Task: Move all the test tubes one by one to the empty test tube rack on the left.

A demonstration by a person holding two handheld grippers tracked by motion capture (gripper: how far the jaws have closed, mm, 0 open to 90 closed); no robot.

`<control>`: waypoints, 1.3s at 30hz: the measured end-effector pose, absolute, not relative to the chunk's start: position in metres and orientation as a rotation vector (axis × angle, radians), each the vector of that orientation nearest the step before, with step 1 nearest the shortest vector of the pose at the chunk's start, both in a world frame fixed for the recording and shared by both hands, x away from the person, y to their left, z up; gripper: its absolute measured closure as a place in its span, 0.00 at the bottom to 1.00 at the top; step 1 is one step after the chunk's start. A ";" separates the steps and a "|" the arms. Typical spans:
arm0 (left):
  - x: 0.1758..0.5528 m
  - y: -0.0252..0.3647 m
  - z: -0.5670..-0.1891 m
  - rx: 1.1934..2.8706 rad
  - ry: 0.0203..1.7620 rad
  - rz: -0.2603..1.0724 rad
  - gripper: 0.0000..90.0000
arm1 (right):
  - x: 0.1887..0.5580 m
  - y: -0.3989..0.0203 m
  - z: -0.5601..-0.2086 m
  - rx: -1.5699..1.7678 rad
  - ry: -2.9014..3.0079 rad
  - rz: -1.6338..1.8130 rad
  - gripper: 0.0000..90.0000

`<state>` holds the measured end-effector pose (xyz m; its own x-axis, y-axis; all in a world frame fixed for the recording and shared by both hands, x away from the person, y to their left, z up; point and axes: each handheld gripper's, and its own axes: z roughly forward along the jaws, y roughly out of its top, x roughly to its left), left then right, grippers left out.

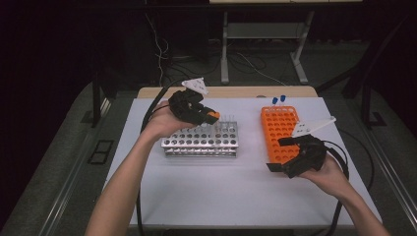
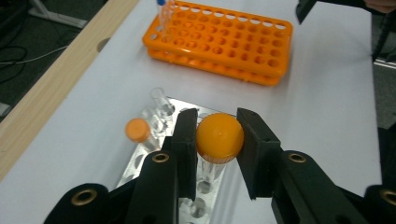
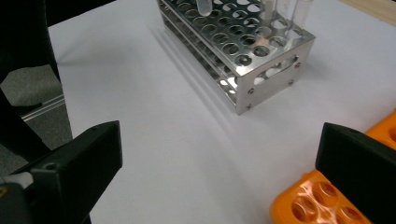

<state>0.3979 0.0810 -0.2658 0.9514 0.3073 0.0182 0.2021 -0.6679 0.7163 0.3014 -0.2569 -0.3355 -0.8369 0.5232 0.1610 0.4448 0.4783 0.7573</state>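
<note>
A white table (image 1: 206,187) carries a metal tube rack (image 1: 201,140) and, well apart, an orange rack (image 1: 279,132)

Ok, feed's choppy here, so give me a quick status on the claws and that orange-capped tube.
Left claw shut on orange-capped tube, above metal rack. Right claw open, empty, beside orange rack. Nothing blocking.

The white table (image 1: 206,191) has a big bare part in front of the 2 racks, so a hand could pass there. A bare strip also runs between the metal rack (image 1: 200,141) and the orange rack (image 1: 279,133). Clear tubes (image 3: 285,11) stick up from the metal rack, and 2 blue-capped tubes (image 1: 278,100) stick up from the orange rack's far end, blocking low moves.
</note>
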 end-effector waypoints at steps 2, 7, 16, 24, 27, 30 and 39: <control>0.402 0.083 -0.268 2.321 0.371 0.190 0.76 | 0.303 -0.261 -0.335 0.869 2.619 1.293 0.00; 0.412 0.089 -0.272 2.302 0.414 0.217 0.76 | 0.308 -0.269 -0.334 0.890 2.617 1.283 0.00; 0.430 0.096 -0.280 2.264 0.486 0.248 0.76 | 0.325 -0.283 -0.333 0.947 2.616 1.245 0.00; 0.439 0.088 -0.289 2.252 0.507 0.248 0.76 | 0.347 -0.297 -0.329 1.002 2.591 1.259 0.00; 0.443 0.088 -0.292 2.252 0.520 0.259 0.76 | 0.354 -0.302 -0.328 1.024 2.580 1.253 0.00; 0.446 0.087 -0.294 2.242 0.531 0.264 0.76 | 0.361 -0.306 -0.327 1.044 2.569 1.250 0.00; 0.454 0.084 -0.305 2.263 0.548 0.254 0.76 | 0.380 -0.318 -0.329 1.120 2.544 1.247 0.00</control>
<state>0.4542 0.0841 -0.3049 0.8870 0.4617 0.0103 0.3058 -0.6040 0.7360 0.3799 -0.3184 -0.3292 -0.7256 0.6516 0.2212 0.5739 0.3958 0.7169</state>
